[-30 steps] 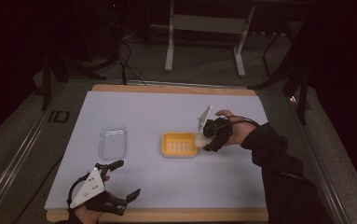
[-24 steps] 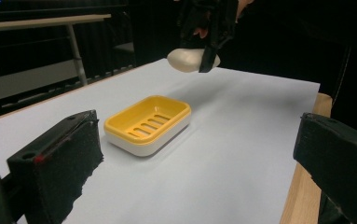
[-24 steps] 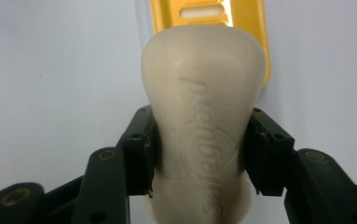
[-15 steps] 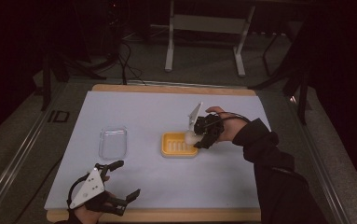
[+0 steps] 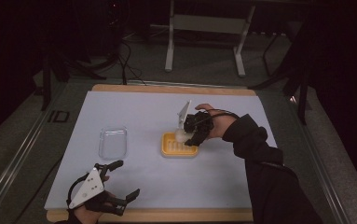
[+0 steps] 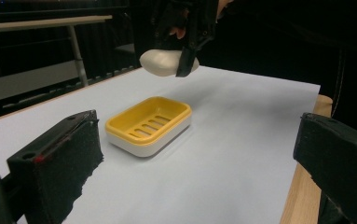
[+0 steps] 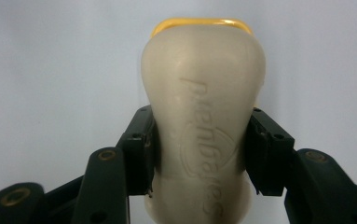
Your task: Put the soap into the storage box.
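1. Two tools at one desk (image 5: 134, 107), one in each hand.
2. Right tool (image 5: 186, 135): shut tight on a pale soap bar (image 7: 204, 79). Pinches it at both sides, so no slipping.
3. Soap up in the air, just above the yellow soap dish (image 6: 148, 121), not touching it. Likely held there to go down into the dish.
4. Left tool (image 5: 128, 178): open wide, nothing in it. Waits low at the near edge of the desk, well apart from the dish, likely to keep out of the way.
5. Clear plastic box (image 5: 113, 142) flat on the desk, left of the dish and apart from it, seemingly empty.
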Demonstrator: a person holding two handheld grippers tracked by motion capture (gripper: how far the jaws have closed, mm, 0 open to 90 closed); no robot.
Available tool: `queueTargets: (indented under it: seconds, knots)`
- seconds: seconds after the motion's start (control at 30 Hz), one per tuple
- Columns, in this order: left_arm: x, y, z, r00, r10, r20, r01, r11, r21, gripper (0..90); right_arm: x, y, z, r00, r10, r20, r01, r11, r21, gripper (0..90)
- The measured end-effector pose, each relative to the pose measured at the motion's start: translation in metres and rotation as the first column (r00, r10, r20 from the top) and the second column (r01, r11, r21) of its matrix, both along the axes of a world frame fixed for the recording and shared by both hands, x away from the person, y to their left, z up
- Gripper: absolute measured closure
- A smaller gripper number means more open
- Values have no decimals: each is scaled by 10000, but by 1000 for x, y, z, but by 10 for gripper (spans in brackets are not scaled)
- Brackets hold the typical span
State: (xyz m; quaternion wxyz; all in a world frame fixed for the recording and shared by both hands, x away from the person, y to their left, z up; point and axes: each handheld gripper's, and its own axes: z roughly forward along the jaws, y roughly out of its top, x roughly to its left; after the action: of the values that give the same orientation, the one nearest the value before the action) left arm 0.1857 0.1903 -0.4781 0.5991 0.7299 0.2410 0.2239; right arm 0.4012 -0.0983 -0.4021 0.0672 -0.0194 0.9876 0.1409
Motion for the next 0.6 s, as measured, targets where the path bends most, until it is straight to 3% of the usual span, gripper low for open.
queueTargets:
  seconds: [0.37,0.6]
  knots:
    - [-1,0,0,10000,-26,20,26,10000,-23,12,4,11,4,9997,216,96,-216,9998,53,500]
    - [-3,1,0,10000,30,16,-30,10000,-14,12,6,16,7,9989,437,163,-443,9984,360,500]
